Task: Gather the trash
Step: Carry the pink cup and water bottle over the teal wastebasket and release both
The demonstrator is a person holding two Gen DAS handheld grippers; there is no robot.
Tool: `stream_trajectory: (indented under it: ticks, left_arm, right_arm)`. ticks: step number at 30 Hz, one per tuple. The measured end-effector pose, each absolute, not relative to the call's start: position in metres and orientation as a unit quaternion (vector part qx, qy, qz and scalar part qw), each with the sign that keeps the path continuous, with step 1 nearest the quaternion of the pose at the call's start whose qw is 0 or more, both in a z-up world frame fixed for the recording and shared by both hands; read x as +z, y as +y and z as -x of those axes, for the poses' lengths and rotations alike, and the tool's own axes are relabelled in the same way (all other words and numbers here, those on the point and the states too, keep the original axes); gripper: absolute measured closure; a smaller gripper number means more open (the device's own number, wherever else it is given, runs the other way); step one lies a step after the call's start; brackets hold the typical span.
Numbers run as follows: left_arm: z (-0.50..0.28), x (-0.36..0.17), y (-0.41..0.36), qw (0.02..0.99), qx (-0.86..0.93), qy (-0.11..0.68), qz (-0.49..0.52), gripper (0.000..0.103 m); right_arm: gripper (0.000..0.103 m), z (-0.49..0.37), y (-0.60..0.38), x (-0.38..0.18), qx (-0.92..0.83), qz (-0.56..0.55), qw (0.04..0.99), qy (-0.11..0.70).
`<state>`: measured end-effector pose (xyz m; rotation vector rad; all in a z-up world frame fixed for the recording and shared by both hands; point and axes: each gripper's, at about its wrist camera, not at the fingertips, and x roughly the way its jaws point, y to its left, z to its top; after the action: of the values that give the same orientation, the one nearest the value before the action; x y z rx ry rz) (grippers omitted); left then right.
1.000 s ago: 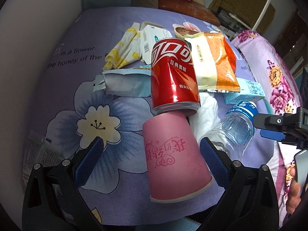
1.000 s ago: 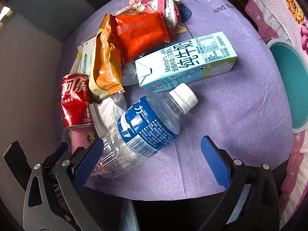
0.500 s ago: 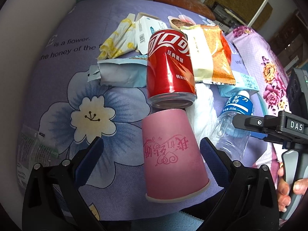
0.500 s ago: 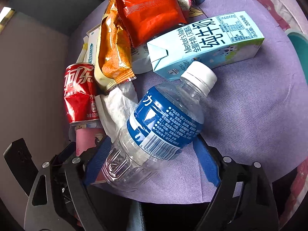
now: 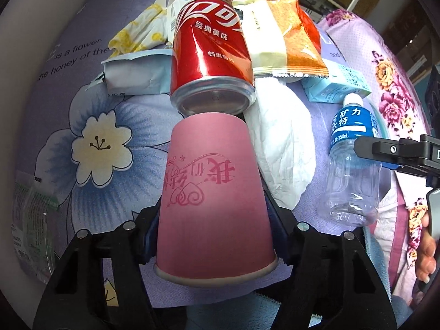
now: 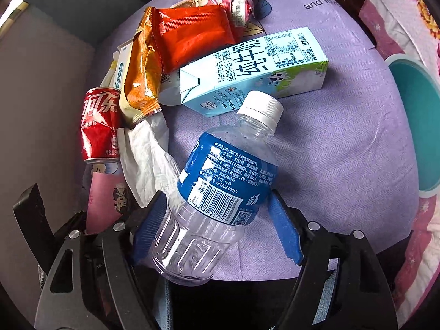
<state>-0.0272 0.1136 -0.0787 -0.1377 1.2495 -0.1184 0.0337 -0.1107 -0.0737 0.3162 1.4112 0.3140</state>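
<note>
A pink paper cup [image 5: 211, 192] lies on its side on the purple flowered cloth [image 5: 82, 104]. My left gripper [image 5: 213, 206] straddles it, jaws closing, with both pads against its sides. A clear water bottle [image 6: 220, 181] with a blue label and white cap lies to the right. Around its lower body my right gripper [image 6: 214, 203] is also closing, blue pads touching it. That bottle [image 5: 352, 165] shows in the left wrist view too, under a right finger [image 5: 385, 151].
A red cola can [image 5: 211, 63] touches the cup's base. White tissue [image 5: 283, 143], an orange snack wrapper [image 5: 286, 35], a red wrapper [image 6: 192, 35] and a blue milk carton [image 6: 255, 71] crowd behind. A teal bin [image 6: 412, 115] stands at right. A person's hand [image 5: 426, 247] holds the right gripper.
Both grippers moved forward and down over their items and narrowed. The left pads went from wide of the cup to its sides; the right pads closed in on the bottle.
</note>
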Motion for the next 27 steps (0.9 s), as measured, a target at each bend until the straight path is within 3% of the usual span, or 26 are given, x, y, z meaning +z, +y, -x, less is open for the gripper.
stream_trajectory:
  ticks: [5, 7, 16, 27]
  left_arm:
    - [0.028, -0.08, 0.115, 0.808, -0.048, 0.584, 0.069, 0.041]
    - [0.031, -0.076, 0.114, 0.809, -0.049, 0.582, 0.069, 0.042]
    - [0.049, -0.038, 0.109, 0.824, -0.067, 0.559, 0.065, 0.042]
    - [0.004, 0.001, 0.017, 0.845, -0.131, 0.519, 0.019, 0.042]
  right_arm:
    - [0.028, -0.034, -0.11, -0.087, 0.151, -0.167, 0.73, 0.645]
    - [0.034, -0.033, -0.11, -0.09, 0.16, -0.171, 0.73, 0.642]
    - [0.034, -0.021, -0.139, -0.063, 0.189, -0.169, 0.753, 0.607]
    - [0.034, -0.033, -0.225, -0.021, 0.147, -0.208, 0.804, 0.537]
